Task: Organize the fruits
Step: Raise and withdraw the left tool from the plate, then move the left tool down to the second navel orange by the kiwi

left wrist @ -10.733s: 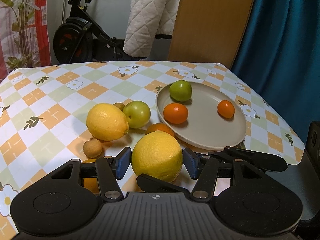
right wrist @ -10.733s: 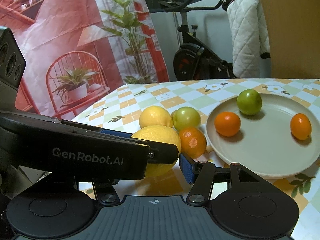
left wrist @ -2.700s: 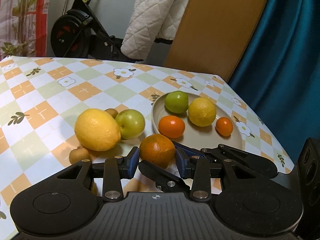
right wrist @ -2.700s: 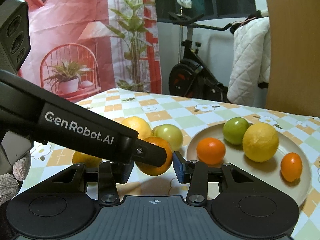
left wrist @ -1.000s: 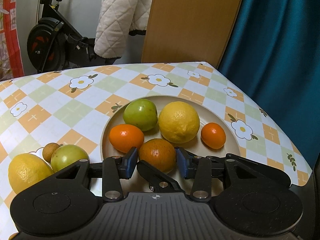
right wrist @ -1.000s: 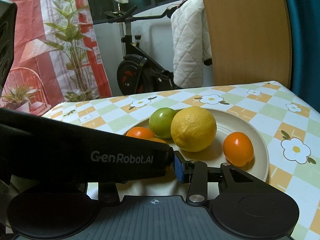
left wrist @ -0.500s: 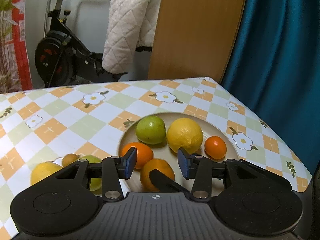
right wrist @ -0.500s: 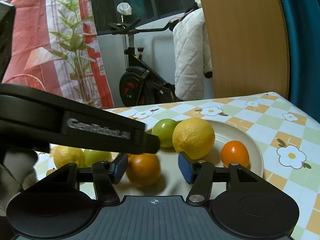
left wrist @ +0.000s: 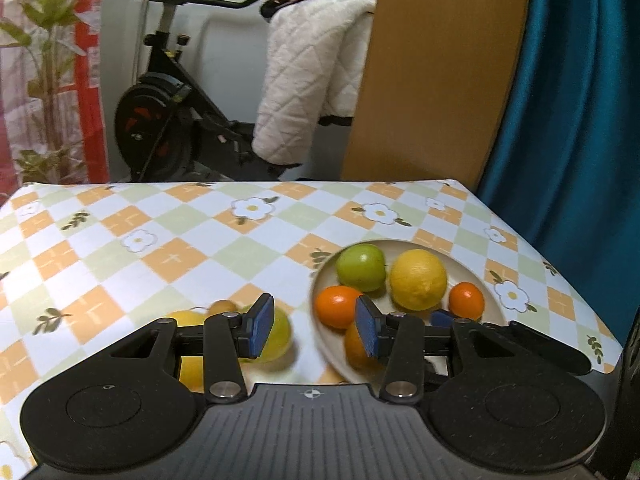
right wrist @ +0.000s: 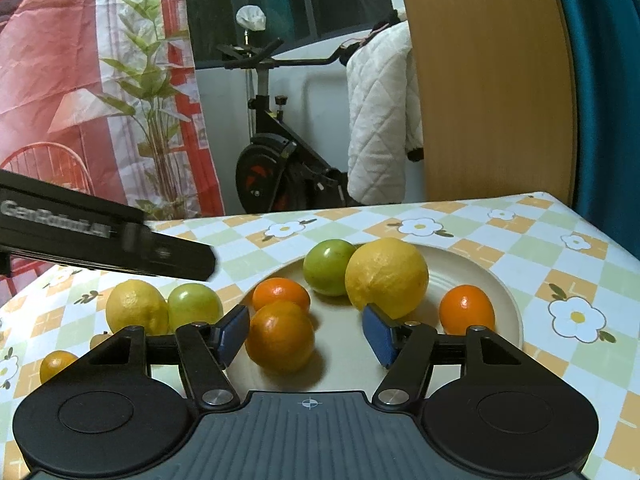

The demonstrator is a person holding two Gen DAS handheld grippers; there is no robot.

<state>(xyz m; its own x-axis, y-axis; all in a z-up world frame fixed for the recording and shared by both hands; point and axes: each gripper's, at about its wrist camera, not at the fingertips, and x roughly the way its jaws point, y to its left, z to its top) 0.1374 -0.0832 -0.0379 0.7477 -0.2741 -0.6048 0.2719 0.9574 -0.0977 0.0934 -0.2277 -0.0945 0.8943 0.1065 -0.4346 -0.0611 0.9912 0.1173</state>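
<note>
Orange (right wrist: 279, 336) sits on the plate (right wrist: 508, 300) between the spread right tongs (right wrist: 306, 338), untouched; left tongs (left wrist: 314, 326) gape empty.

Matt beige plate (right wrist: 504, 292), glossy oranges (right wrist: 280, 336), quilted white cloth (left wrist: 308, 80)

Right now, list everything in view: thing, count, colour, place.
plate: 1, cream, on the table's right side
oranges: 3, orange, on the plate
lemon: 1, yellow, on the plate
green fruit: 1, green, on the plate
loose lemon: 1, yellow, on the cloth left of the plate
loose green fruit: 1, yellow-green, beside the loose lemon
small fruit: 1, yellow-orange, near table edge
tablecloth: 1, orange, green and white checks
exercise bike: 1, black, behind the table
left gripper: black, jaws open, empty
right gripper: black, jaws just opening around the nearest orange
</note>
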